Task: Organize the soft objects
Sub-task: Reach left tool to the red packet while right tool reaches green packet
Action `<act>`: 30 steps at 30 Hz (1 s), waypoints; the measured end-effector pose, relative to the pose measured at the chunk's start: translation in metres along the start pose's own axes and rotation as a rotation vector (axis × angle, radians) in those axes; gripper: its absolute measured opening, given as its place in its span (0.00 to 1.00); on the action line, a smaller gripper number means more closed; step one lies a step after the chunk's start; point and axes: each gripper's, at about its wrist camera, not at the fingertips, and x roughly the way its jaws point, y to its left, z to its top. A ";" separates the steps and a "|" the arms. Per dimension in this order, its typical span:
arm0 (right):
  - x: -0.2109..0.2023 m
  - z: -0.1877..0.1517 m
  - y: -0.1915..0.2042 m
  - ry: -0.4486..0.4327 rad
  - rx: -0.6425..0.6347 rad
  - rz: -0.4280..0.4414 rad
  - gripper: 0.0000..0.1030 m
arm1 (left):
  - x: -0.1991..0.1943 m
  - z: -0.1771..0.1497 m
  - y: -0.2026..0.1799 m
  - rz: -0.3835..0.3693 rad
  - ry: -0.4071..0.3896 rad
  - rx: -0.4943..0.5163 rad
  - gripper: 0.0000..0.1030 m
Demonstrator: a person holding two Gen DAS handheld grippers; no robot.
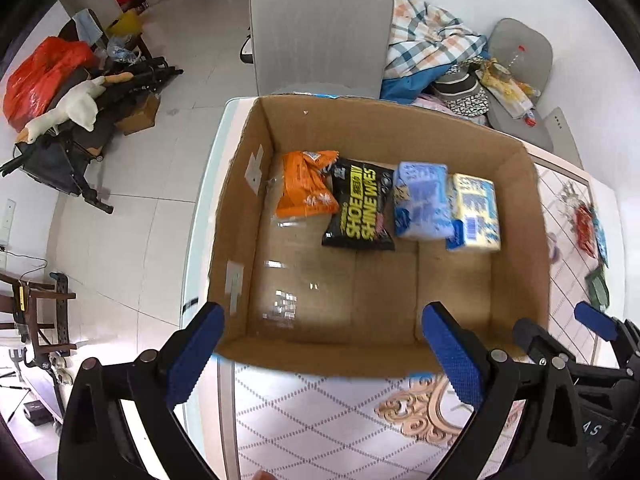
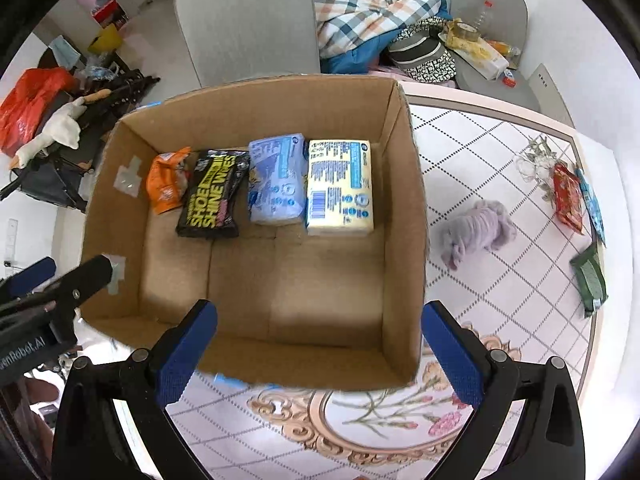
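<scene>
An open cardboard box [image 1: 516,240] [image 2: 404,208] stands on the patterned table. Along its far wall lie an orange pack [image 1: 304,184] [image 2: 166,180], a black shoe-wipes pack [image 1: 360,204] [image 2: 214,196], a blue tissue pack [image 1: 420,200] [image 2: 276,180] and a yellow tissue pack [image 1: 476,212] [image 2: 340,188]. My left gripper [image 1: 324,356] hangs open above the box's near wall, nothing between its fingers. My right gripper [image 2: 320,356] is open too, above the near wall and empty. Right of the box lie a lilac soft cloth [image 2: 480,228], a red pack [image 2: 568,200] and a green pack [image 2: 588,280].
A grey chair [image 1: 320,28] [image 2: 248,20] stands behind the box, with a checked blanket [image 2: 368,4] and clutter on a second seat. A blue strip pack [image 2: 592,204] lies by the table's right edge. On the floor at left sit a folded pram and a red bag [image 1: 44,76].
</scene>
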 end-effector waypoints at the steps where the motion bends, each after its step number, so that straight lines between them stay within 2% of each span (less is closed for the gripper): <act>1: -0.007 -0.005 -0.001 -0.010 0.000 0.000 1.00 | -0.005 -0.005 -0.001 0.001 -0.008 0.003 0.98; 6: -0.044 -0.027 -0.005 -0.073 0.005 0.019 1.00 | -0.034 -0.020 -0.004 -0.004 -0.050 0.011 0.98; 10: -0.063 -0.037 -0.009 -0.087 0.012 0.056 1.00 | -0.054 -0.028 -0.005 -0.012 -0.078 0.003 0.98; 18: -0.090 -0.047 -0.021 -0.121 0.008 0.138 1.00 | -0.086 -0.042 -0.024 0.030 -0.120 0.007 0.98; 24: -0.101 -0.047 -0.070 -0.134 0.062 0.198 1.00 | -0.106 -0.031 -0.086 0.064 -0.188 0.111 0.98; 30: -0.105 -0.045 -0.166 -0.131 0.166 0.170 1.00 | -0.095 -0.003 -0.185 0.030 -0.191 0.253 0.98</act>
